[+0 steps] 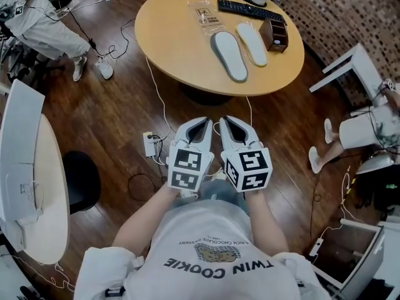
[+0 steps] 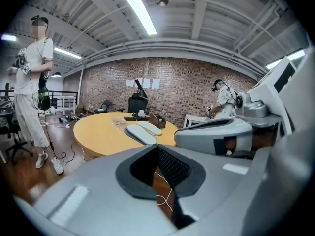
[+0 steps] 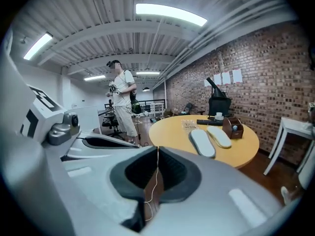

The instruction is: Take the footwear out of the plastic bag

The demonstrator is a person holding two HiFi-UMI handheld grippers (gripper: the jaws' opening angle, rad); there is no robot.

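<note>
Two flat slippers lie side by side on the round yellow table (image 1: 175,42): a grey one (image 1: 229,55) and a cream one (image 1: 252,43). A clear plastic bag (image 1: 205,14) lies flat and apart from them, further back on the table. My left gripper (image 1: 201,122) and right gripper (image 1: 226,120) hang side by side close to my body, over the wooden floor, well short of the table. Both are shut with nothing between the jaws. The left gripper view shows its tips (image 2: 158,149) meeting, with the slippers (image 2: 140,134) far ahead. The right gripper (image 3: 157,151) points at the same pair (image 3: 202,142).
A black keyboard (image 1: 250,10) and a brown box (image 1: 275,34) sit on the table's far side. A power strip (image 1: 150,144) and cables lie on the floor ahead. A white table (image 1: 31,180) stands left, a black stool (image 1: 81,180) beside it. A seated person (image 1: 356,133) is at right.
</note>
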